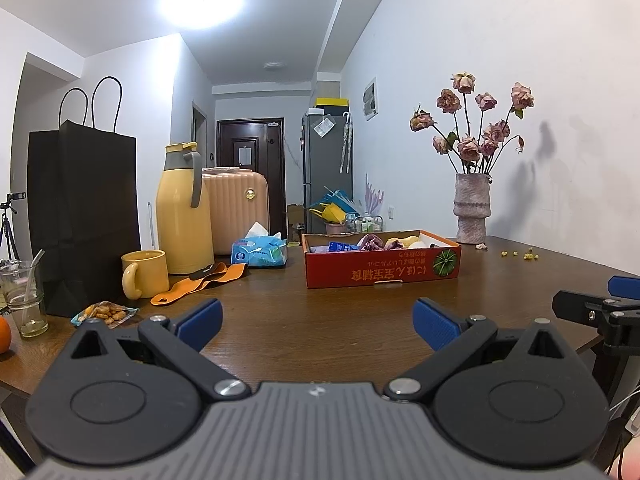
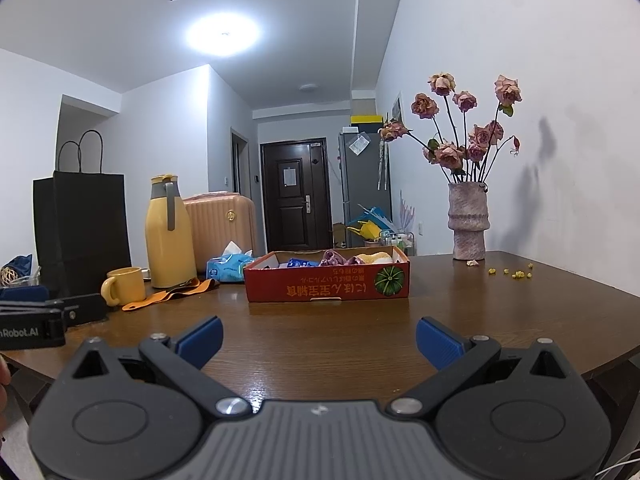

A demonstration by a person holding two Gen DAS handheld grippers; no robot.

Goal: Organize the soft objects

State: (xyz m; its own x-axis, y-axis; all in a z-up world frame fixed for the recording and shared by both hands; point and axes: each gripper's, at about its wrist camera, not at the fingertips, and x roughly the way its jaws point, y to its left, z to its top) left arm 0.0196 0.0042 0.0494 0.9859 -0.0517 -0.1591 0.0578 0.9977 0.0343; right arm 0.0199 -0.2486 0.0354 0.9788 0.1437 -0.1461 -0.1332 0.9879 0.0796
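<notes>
While both grippers gape empty, left gripper (image 2: pixel 32 320) reads "Robot.AI"; red box (image 2: pixel 326 286) bears Japanese print.

Red box (image 1: pixel 382 270) with orange lettering and a green striped pumpkin print, yellow jug (image 1: pixel 184 210), yellow mug (image 1: pixel 144 274), black bag (image 1: pixel 82 208), dark brown wood-grain table (image 1: pixel 320 320), blue-padded gripper fingers (image 1: pixel 200 320).

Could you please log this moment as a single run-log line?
left gripper: open, empty | right gripper: open, empty | red box: mid-table, soft items inside | phase: idle
</notes>
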